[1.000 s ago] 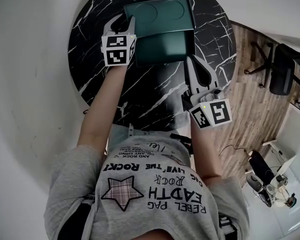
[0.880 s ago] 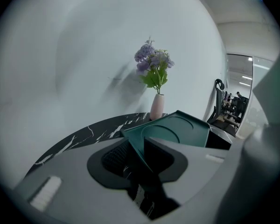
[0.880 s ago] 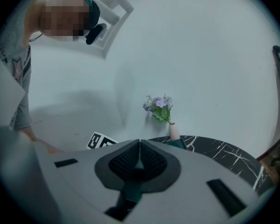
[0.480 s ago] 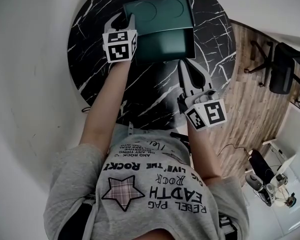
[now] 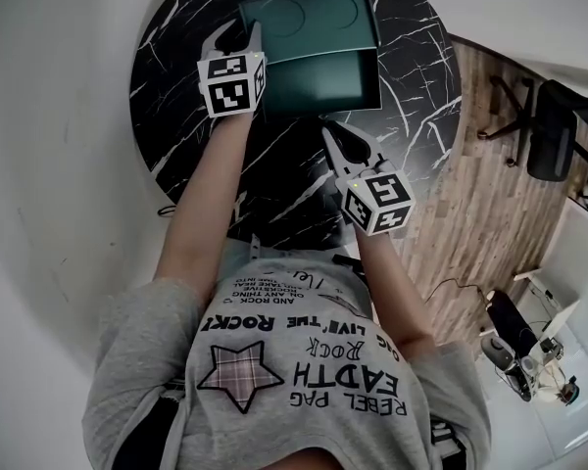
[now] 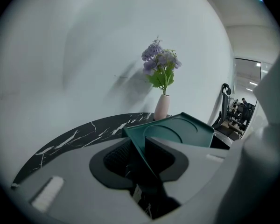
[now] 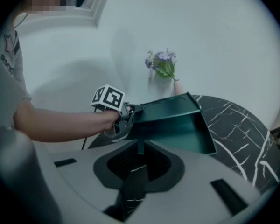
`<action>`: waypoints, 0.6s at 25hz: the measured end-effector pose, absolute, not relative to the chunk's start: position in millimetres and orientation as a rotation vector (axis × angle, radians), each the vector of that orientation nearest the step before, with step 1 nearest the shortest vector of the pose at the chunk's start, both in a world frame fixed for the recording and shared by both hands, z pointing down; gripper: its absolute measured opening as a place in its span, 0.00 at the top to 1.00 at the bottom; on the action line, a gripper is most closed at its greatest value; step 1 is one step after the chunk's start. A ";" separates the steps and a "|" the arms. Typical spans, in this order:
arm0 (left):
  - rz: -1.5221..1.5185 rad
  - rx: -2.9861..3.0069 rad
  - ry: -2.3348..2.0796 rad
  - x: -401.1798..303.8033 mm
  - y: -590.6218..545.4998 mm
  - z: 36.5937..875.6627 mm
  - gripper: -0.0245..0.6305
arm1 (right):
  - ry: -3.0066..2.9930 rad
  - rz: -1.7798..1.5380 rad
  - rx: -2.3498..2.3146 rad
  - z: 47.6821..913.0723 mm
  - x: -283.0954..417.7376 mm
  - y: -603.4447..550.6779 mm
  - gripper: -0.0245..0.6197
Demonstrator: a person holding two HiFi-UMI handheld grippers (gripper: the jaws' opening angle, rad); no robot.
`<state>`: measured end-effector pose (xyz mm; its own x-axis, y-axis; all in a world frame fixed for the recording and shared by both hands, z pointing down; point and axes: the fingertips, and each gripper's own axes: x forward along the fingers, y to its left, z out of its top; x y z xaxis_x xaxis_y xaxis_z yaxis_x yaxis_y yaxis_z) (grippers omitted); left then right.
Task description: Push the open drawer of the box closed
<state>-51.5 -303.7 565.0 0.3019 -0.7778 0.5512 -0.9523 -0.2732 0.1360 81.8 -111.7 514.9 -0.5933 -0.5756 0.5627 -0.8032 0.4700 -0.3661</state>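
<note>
Since a second ago my right gripper (image 5: 331,131) has swung up and to the left across the round black marble-patterned table (image 5: 176,116), from the lower right of the drawer toward the middle of its front. My left gripper (image 5: 233,39) has held its place at the left edge of the dark green rectangular box (image 5: 309,16).

That box sits at the top centre of the head view, with its open dark green drawer (image 5: 325,81) pulled out below it toward me.

In the left gripper view my left gripper (image 6: 141,158) has its jaws spreading, with the near corner of the box (image 6: 179,132) standing between them; the pads do not seem to press on it.

In the right gripper view my right gripper (image 7: 139,166) has its jaws pressed together and holds nothing. Its tips point at the front wall of the drawer (image 7: 177,129), just beside it; I cannot tell whether they touch.
</note>
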 end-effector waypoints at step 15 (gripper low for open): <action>0.565 2.150 -1.559 -50.7 -304.3 565.7 0.81 | -2.131 0.957 1.136 600.2 84.4 -108.6 0.78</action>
<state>-50.7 -304.3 565.7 0.2873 -0.7825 0.5524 -0.9547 -0.2805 0.0991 84.4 -108.6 600.2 -0.5005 -0.4750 0.7238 -0.8566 0.3930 -0.3344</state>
